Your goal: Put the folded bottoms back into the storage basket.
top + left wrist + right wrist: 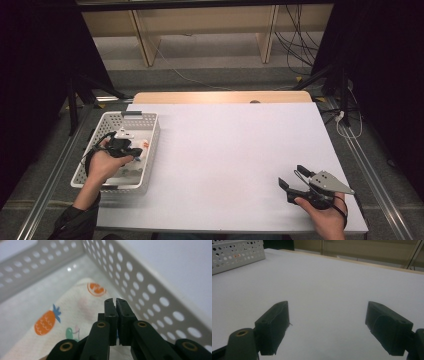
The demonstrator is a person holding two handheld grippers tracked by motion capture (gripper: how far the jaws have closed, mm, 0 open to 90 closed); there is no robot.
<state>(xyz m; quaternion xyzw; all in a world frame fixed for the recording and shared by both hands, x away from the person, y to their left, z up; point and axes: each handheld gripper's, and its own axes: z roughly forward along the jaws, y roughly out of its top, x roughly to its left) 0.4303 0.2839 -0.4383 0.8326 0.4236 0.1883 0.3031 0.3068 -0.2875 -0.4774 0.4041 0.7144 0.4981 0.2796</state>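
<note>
A white perforated basket (156, 131) stands at the table's left edge. Inside it lies a pale cloth (70, 312) printed with an orange pineapple and an orange slice, a bit of it also visible from above (143, 146). My left gripper (132, 152) reaches into the basket, and its jaws (115, 301) stand shut just over the cloth. No fold shows between them. My right gripper (290, 175) rests low at the front right of the table. Its jaws (327, 312) are open wide, with bare table between them.
The white table top (225, 145) stretches between the two hands. The basket wall (155, 292) runs close along the right of my left jaws. Far off in the right gripper view stands the basket (237, 253). Cables and wooden frames lie beyond the table's far edge.
</note>
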